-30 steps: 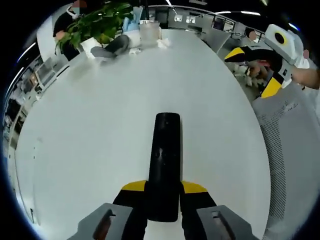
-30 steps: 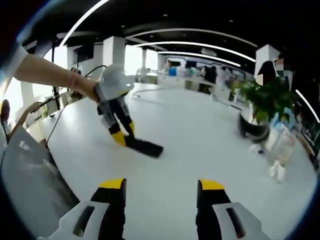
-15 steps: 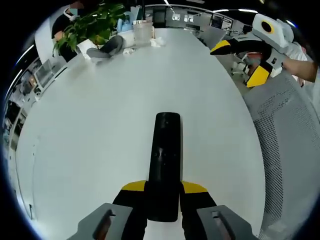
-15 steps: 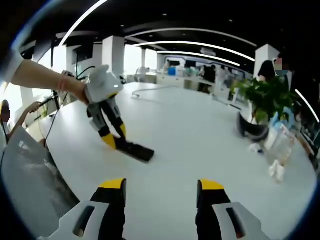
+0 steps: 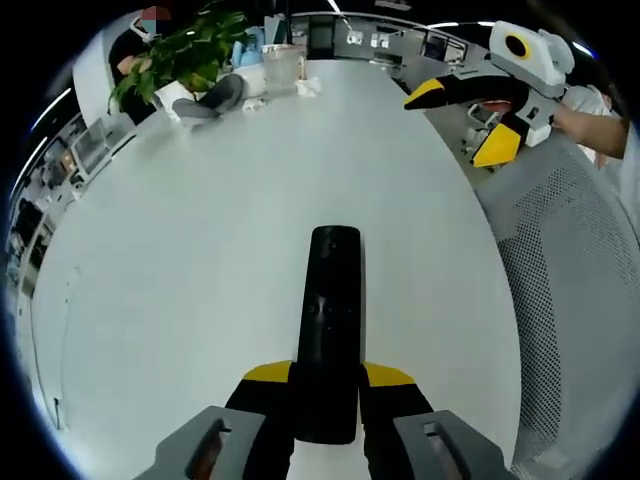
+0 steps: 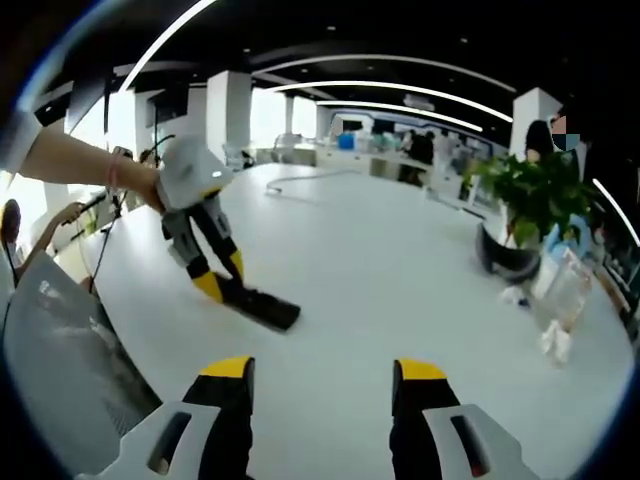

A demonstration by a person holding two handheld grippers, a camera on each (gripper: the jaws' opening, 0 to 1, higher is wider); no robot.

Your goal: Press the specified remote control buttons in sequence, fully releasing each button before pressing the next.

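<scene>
Words on the remote control [image 5: 328, 320]: none can be read; its top is dark and its buttons are too small and blurry.
Words on the grippers: none show.
Signs in the room: none are clear enough to read, in the left gripper view or the right gripper view.

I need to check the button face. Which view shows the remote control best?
The left gripper view: the remote control runs up the middle, top face showing. The right gripper view shows it small and oblique on the table.
</scene>
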